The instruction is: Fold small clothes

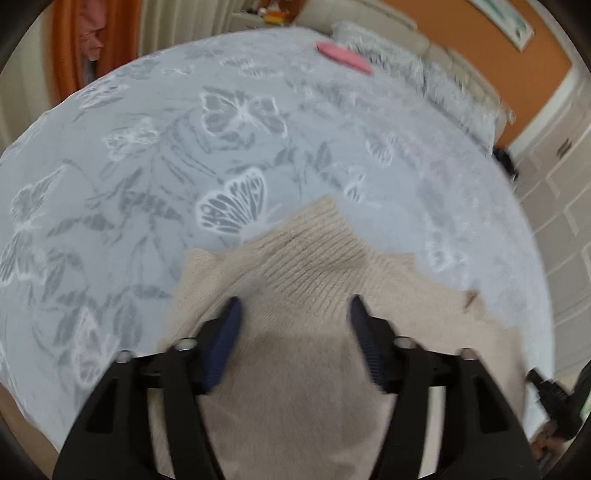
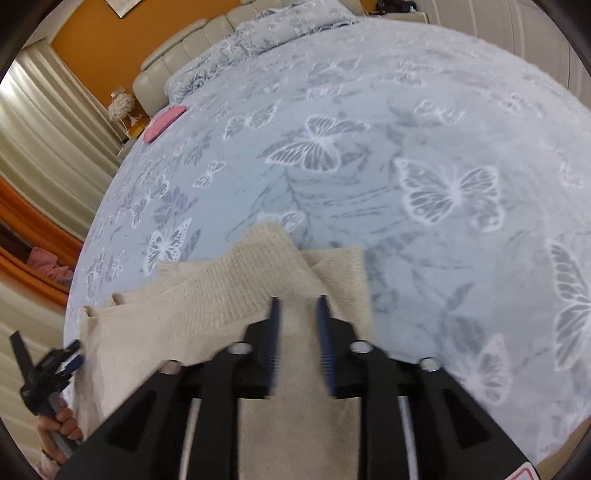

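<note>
A beige knitted sweater (image 1: 314, 258) lies partly folded on the butterfly-print bedspread (image 1: 184, 147), its ribbed collar pointing away from me. My left gripper (image 1: 295, 302) hovers over the sweater's middle, open wide, with nothing pinched between its blue pads. In the right wrist view the same sweater (image 2: 229, 295) shows a sleeve folded across it. My right gripper (image 2: 299, 300) stands over that fold with a narrow gap between its pads, open, the cloth lying under them. The left gripper (image 2: 72, 358) also appears at the sweater's left edge, held by a hand (image 2: 61, 421).
A folded pink garment (image 1: 343, 57) (image 2: 164, 122) rests far up the bed near the edge. Rumpled bedding (image 2: 288, 26) and a cream headboard (image 2: 184, 48) close off the far end. Orange curtains (image 1: 66, 48) hang beside the bed, and white cupboards (image 1: 561, 221) stand on the other side.
</note>
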